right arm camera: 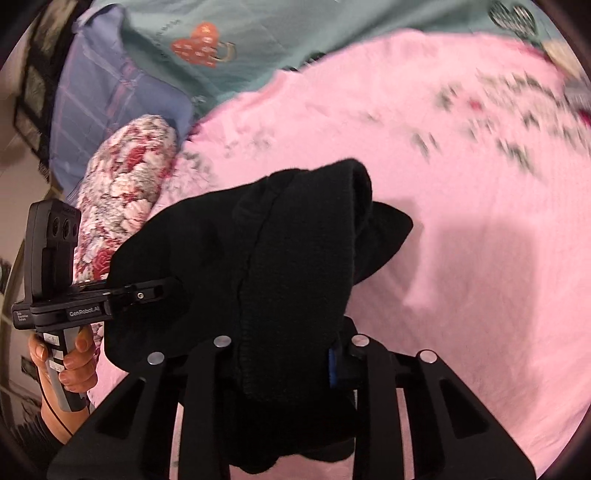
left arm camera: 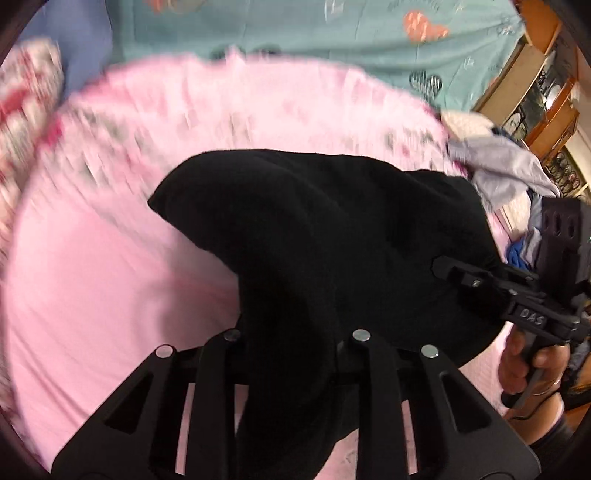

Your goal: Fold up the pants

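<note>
Nearest, left hand-held gripper (left arm camera: pixel 295 354) and right hand-held gripper (right arm camera: pixel 291 354) each clamped narrow on the black pants (left arm camera: pixel 314 236), soft, matte, fleecy cloth bunched thick between the fingers and lifted in a sagging span from one to the other, a ribbed seam running down the right-hand fold. Beneath and beyond, smooth pink bedsheet (right arm camera: pixel 480 258) lying broad and bare to the right, hemmed on the left by a rounded floral quilted roll (right arm camera: pixel 125 184). Farthest, teal heart-print cover (left arm camera: pixel 332 33) and crumpled clothes pile (left arm camera: pixel 506 170) at the bed's edge.
</note>
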Demonstrator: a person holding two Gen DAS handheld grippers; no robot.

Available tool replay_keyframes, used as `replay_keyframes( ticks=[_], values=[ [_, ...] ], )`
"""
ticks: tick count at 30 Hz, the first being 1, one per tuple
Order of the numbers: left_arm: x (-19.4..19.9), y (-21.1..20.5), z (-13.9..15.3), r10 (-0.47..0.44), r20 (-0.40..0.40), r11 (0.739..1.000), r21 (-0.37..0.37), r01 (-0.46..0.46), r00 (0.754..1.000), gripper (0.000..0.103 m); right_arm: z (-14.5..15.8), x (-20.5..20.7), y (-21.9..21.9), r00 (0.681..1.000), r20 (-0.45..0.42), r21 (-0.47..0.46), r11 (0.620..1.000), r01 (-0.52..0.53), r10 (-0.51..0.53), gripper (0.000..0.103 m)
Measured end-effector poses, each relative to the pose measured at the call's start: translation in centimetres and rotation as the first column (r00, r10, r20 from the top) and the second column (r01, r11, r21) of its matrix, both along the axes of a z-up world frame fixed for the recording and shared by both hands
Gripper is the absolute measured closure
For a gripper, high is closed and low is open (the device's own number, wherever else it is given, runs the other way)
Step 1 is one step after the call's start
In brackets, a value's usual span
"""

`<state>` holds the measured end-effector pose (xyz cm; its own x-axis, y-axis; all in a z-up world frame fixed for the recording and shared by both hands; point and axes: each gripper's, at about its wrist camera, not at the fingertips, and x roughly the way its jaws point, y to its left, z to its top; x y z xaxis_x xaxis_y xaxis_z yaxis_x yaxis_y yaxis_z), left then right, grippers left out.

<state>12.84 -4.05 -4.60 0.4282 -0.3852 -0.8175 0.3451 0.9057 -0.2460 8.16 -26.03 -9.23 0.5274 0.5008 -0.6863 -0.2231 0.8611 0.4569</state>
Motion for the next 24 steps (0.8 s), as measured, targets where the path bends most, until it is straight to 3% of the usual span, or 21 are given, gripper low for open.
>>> replay_keyframes(
  ticks=[6, 10, 14, 16, 17, 18, 19, 20, 22, 24],
  values=[
    [3.9, 3.6, 7.5, 0.090, 0.201, 0.996, -0.005, -0.091, 0.975, 0.080, 8.2, 4.6, 3.5, 0.975, 0.212, -0.043, 0.998, -0.054, 0.062, 0.077],
    [8.5, 6.4, 8.0, 0.202, 0.250, 0.979, -0.024, -0.202, 0.947, 0.079, 10.6, 10.3, 6.6, 0.942, 0.325, -0.074, 0.995, -0.065, 0.086, 0.077],
    [13.7, 8.1, 1.9, 0.272, 0.189, 0.955, 0.063, -0.288, 0.944, 0.073, 7.1, 16.4, 9.6, 0.950, 0.296, -0.131, 0.989, -0.063, 0.100, 0.074],
    [15.8, 8.9, -2.3, 0.332, 0.134, 0.924, 0.155, -0.350, 0.934, 0.055, 3.6, 19.4, 11.0, 0.966, 0.244, -0.201, 0.979, -0.038, 0.087, 0.066],
    [16.7, 9.7, -4.5, 0.379, 0.105, 0.894, 0.213, -0.393, 0.919, 0.049, 1.9, 20.7, 11.6, 0.974, 0.214, -0.261, 0.965, -0.012, 0.070, 0.061],
    [17.1, 10.4, -5.7, 0.412, 0.089, 0.878, 0.228, -0.422, 0.907, 0.030, -0.2, 21.9, 12.1, 0.985, 0.169, -0.348, 0.937, 0.025, 0.036, 0.051],
    [16.8, 11.6, -6.2, 0.447, 0.083, 0.872, 0.182, -0.455, 0.890, 0.019, -1.8, 22.7, 12.2, 0.991, 0.134, -0.417, 0.908, 0.047, 0.010, 0.050],
    [16.4, 12.4, -6.1, 0.469, 0.081, 0.865, 0.157, -0.476, 0.879, 0.017, -3.5, 23.4, 12.3, 0.996, 0.094, -0.469, 0.882, 0.043, 0.001, 0.048],
    [15.3, 13.2, -4.8, 0.476, 0.109, 0.860, 0.151, -0.488, 0.872, 0.016, -2.7, 22.9, 11.5, 0.991, 0.133, -0.420, 0.906, 0.053, 0.004, 0.048],
    [14.5, 13.2, -3.2, 0.477, 0.177, 0.846, 0.172, -0.504, 0.861, 0.014, -1.0, 22.2, 11.4, 0.980, 0.201, -0.418, 0.905, 0.076, 0.010, 0.048]
  ],
)
